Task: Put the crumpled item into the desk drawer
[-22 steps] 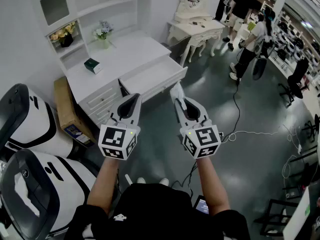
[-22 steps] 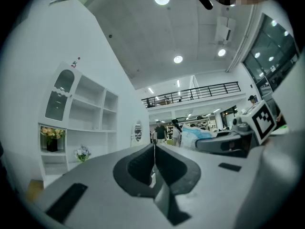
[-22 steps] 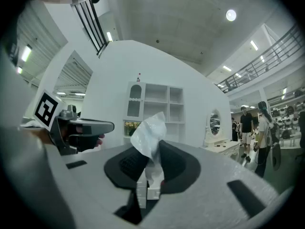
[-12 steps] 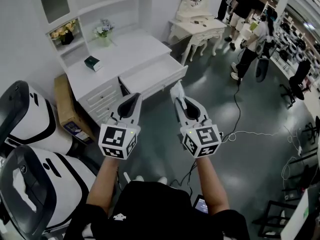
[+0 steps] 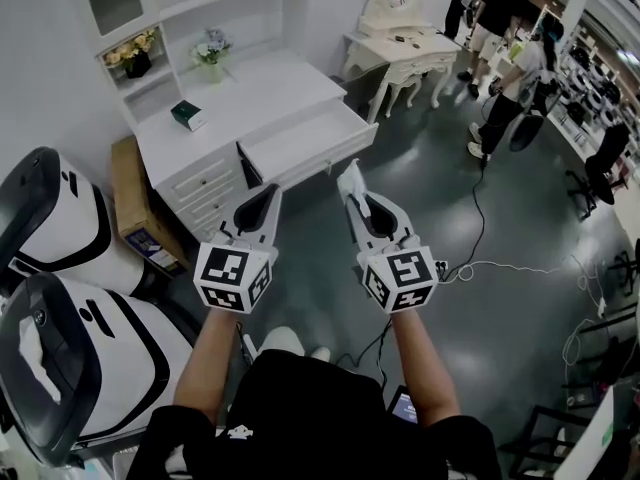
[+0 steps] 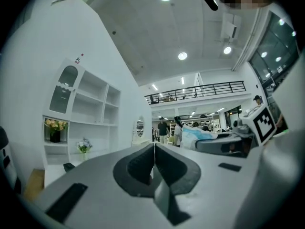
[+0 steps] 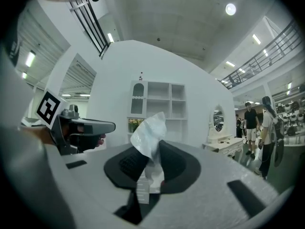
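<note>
My right gripper (image 5: 352, 190) is shut on a crumpled white tissue (image 7: 149, 133), whose loose end sticks up past the jaw tips (image 5: 348, 178). It is held level, a short way in front of the open drawer (image 5: 302, 138) of the white desk (image 5: 250, 98). The drawer is pulled out and looks empty. My left gripper (image 5: 268, 196) hangs beside the right one, shut with nothing between its jaws (image 6: 154, 149). In the right gripper view the left gripper's marker cube (image 7: 49, 106) shows at the left.
A dark green box (image 5: 187, 115) and two flower pots (image 5: 210, 50) stand on the desk and its shelves. Black-and-white pod chairs (image 5: 60, 318) fill the left. A cardboard box (image 5: 128, 203) leans by the desk. A cream dressing table (image 5: 400, 48), standing people (image 5: 500, 98) and floor cables (image 5: 500, 264) lie to the right.
The desk and its drawer have shifted slightly up and right in the head view. Both grippers keep their places, side by side, the tissue still in the right one.
</note>
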The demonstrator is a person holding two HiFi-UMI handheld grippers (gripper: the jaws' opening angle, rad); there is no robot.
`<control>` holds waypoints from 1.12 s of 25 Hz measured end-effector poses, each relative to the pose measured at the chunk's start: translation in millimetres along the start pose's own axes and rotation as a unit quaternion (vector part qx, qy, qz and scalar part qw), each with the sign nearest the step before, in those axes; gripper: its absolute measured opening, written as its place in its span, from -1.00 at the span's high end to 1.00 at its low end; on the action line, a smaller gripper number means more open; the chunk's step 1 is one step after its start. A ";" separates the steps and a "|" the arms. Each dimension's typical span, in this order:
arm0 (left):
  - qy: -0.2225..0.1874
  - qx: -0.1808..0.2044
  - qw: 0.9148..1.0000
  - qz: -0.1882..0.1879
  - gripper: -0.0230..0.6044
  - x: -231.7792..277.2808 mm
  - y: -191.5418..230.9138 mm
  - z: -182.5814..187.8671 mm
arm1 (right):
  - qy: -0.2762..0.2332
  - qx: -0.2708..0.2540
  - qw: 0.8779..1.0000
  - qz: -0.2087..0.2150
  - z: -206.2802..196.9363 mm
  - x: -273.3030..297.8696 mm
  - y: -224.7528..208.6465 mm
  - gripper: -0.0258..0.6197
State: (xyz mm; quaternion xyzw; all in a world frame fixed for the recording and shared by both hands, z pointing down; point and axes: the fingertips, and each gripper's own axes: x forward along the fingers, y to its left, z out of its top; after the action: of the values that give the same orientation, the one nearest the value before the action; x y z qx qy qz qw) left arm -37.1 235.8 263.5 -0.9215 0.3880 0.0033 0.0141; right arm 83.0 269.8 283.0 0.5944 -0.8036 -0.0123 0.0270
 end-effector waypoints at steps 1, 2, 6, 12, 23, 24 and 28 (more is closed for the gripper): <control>0.003 -0.002 1.000 0.004 0.90 0.4 0.9 -1.9 | 0.001 -0.005 1.000 0.000 -0.5 0.1 -1.1 0.74; 0.007 -0.004 1.000 0.008 0.90 0.5 1.7 -4.2 | 0.002 -0.010 1.000 0.001 -1.3 -0.1 -1.9 0.74; 0.012 -0.001 1.000 0.016 0.90 2.4 2.0 -7.6 | 0.006 -0.023 1.000 0.006 -4.1 0.5 -6.1 0.74; 0.012 -0.004 1.000 0.020 0.90 12.4 4.7 -12.0 | 0.009 -0.023 1.000 0.015 -9.0 14.2 -9.0 0.74; 0.003 -0.007 1.000 0.005 0.90 60.4 25.3 -11.2 | 0.006 -0.019 1.000 0.022 -6.5 64.0 -33.5 0.73; 0.003 -0.007 1.000 0.004 0.90 66.3 28.6 -11.5 | 0.006 -0.018 1.000 0.022 -7.2 70.3 -36.4 0.73; 0.004 -0.001 1.000 0.007 0.91 92.2 45.9 -15.4 | 0.008 -0.018 0.999 0.027 -12.0 98.7 -46.8 0.73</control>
State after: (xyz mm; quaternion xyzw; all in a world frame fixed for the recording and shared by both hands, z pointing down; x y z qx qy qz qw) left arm -5.6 137.3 276.2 -0.9187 0.3949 -0.0003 0.0117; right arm 99.6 161.9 295.4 0.5716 -0.8190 -0.0209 0.0447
